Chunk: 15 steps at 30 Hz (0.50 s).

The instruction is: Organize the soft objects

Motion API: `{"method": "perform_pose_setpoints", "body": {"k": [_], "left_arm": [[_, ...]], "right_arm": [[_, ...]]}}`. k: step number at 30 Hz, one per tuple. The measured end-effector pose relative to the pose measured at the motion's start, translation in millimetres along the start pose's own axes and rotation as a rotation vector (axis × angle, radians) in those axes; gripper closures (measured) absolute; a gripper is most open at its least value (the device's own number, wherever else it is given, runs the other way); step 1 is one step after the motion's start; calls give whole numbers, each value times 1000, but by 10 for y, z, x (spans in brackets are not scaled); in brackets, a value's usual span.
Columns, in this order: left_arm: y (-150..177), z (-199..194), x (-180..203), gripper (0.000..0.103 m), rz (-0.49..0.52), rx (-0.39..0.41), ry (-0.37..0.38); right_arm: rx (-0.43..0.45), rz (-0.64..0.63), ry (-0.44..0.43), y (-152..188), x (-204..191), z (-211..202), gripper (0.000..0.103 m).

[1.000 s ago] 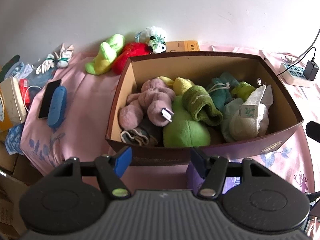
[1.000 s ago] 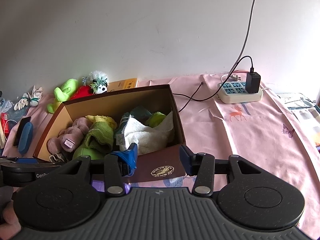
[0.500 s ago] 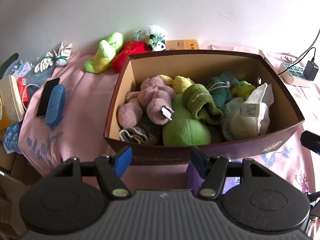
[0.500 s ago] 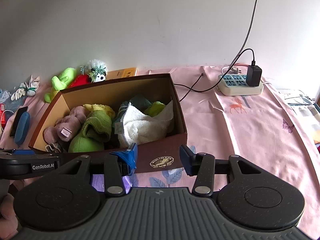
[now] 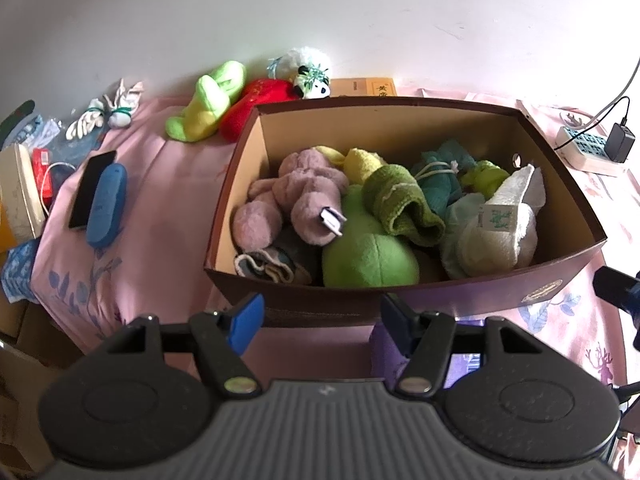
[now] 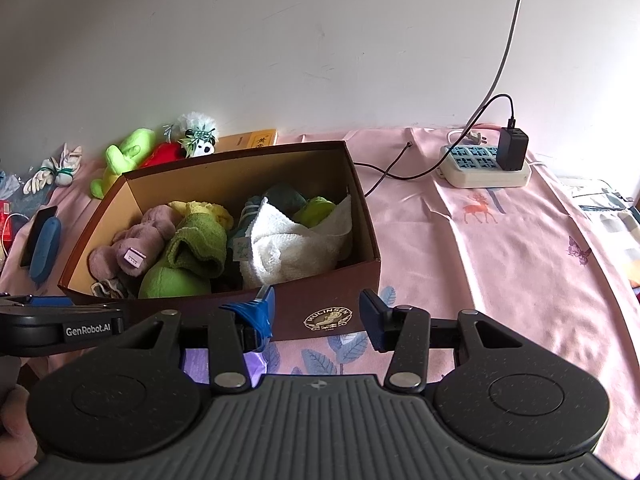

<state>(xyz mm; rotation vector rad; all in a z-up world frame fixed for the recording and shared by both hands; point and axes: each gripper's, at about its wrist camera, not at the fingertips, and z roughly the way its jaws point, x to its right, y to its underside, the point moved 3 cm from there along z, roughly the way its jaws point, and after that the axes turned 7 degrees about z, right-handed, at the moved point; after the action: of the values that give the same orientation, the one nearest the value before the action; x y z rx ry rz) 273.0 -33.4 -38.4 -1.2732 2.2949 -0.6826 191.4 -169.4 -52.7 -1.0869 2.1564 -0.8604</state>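
A brown cardboard box (image 5: 460, 296) (image 6: 320, 300) on the pink cloth holds several soft things: a mauve plush (image 5: 304, 196) (image 6: 136, 240), a green plush (image 5: 368, 260), a green knit piece (image 5: 404, 204) (image 6: 196, 248), a teal cloth (image 5: 440, 176) and a white towel (image 5: 500, 232) (image 6: 288, 240). Behind the box lie a lime plush (image 5: 208, 104) (image 6: 124, 156), a red plush (image 5: 260, 100) and a small panda toy (image 5: 308, 72) (image 6: 198, 136). My left gripper (image 5: 322, 318) is open and empty, just in front of the box. My right gripper (image 6: 318, 312) is open and empty at the box's front right.
A phone (image 5: 90, 188) and blue case (image 5: 106, 204) lie left of the box, with white gloves (image 5: 104, 114) and clutter beyond. A power strip with charger (image 6: 486, 164) and cable sits at the back right. A purple object (image 5: 386, 350) lies under the left gripper.
Both grippers have drawn back and up a little from the box, so more of it and the cloth shows. Both stay open and empty.
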Motion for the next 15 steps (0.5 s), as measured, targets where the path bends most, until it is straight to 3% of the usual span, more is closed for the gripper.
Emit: {"method": "perform_pose_setpoints", "body": {"k": [15], "left_arm": [[-6, -29, 12, 39, 0, 5, -6]], "right_arm": [[19, 0, -32, -11, -25, -24, 72]]}}
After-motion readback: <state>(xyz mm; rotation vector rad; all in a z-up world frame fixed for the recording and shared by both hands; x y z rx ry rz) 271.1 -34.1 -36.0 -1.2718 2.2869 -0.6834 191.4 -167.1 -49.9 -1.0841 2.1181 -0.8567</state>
